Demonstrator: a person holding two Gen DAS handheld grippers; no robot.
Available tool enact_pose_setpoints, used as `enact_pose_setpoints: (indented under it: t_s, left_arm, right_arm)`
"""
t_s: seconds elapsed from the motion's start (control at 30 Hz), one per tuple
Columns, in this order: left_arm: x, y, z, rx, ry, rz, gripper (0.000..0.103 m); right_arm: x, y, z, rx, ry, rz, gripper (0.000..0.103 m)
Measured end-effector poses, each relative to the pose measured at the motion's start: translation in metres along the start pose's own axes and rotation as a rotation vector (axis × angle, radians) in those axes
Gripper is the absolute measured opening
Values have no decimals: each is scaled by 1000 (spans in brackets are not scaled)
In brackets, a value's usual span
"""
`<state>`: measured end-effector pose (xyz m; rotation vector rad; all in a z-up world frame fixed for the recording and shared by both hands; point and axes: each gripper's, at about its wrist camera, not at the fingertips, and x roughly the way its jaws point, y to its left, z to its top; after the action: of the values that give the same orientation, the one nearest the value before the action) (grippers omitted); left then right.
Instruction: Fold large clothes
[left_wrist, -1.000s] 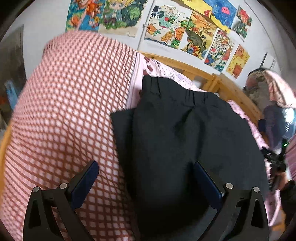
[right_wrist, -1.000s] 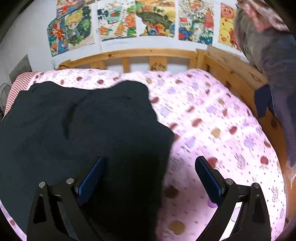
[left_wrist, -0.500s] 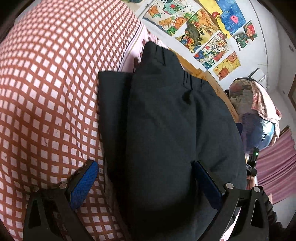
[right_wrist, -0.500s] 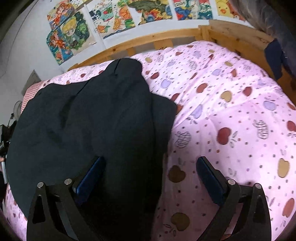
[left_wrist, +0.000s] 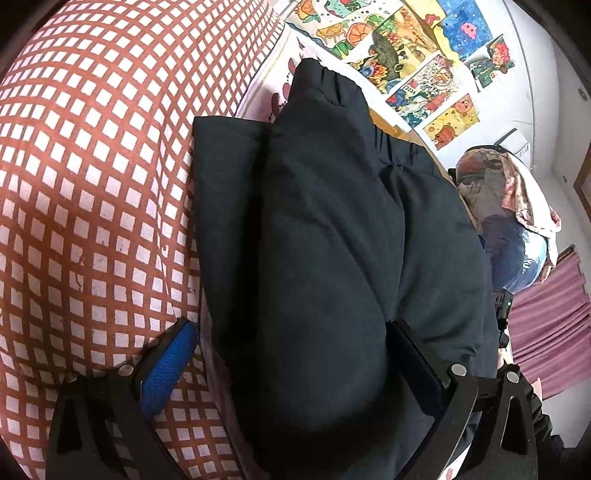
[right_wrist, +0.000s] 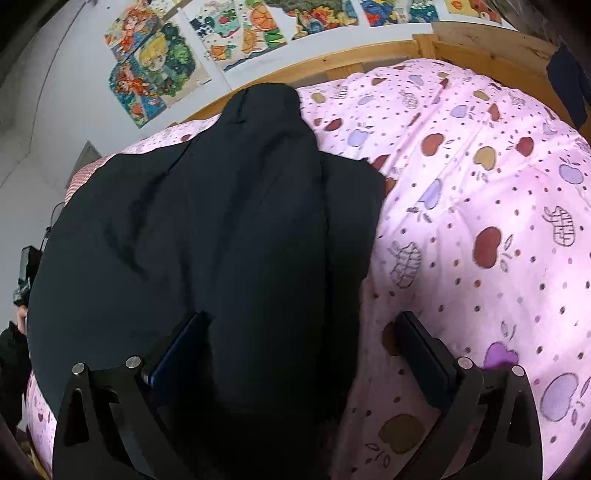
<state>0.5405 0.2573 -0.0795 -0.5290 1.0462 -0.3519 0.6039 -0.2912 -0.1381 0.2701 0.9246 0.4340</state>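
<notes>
Garment: dark trousers (left_wrist: 332, 258), folded lengthwise, lying on the bed's pink apple-print cover (right_wrist: 480, 206).
Long axis: runs away from both cameras toward the wooden bed frame (right_wrist: 332, 62) and the wall of drawings (right_wrist: 236, 33); the gathered waistband (left_wrist: 332, 81) is at the far end.
Layers: a flat lower layer sticks out on the outer side of the raised fold in both views.
Left neighbour: a red-and-white checked cloth (left_wrist: 92, 184) lies just beside the trousers, its edge touching the dark fabric.
Left hand-held gripper (left_wrist: 291, 354): fingers spread wide, straddling the near end of the fold; the blue-padded finger (left_wrist: 166, 365) sits on the checked cloth, the other finger (left_wrist: 417, 358) presses against the dark cloth. Nothing is pinched.
Right hand-held gripper (right_wrist: 299, 347): also spread wide over the near end; one finger (right_wrist: 177, 350) rests on the trousers, the other (right_wrist: 424, 350) on the pink cover beside them. Nothing is pinched.
Far side: a pile of clothes (left_wrist: 506, 206) sits past the trousers, near a pink curtain (left_wrist: 546, 317).
</notes>
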Motion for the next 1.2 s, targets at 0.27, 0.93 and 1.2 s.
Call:
enact_pose_setpoints:
  t_s: [0.27,0.93,1.2]
  left_arm:
    - [6,-1,-3,-7,34,-98,103]
    - [-4,-15,-7,-81,-18,-78,71]
    - [-30,-30,-7,-112,-72,-36,41]
  right_arm:
    - [6,6,0,-7,31,46,101]
    - [-6,11,-12,80,64,59,72]
    - [-27,33,-9,103,29,57,24]
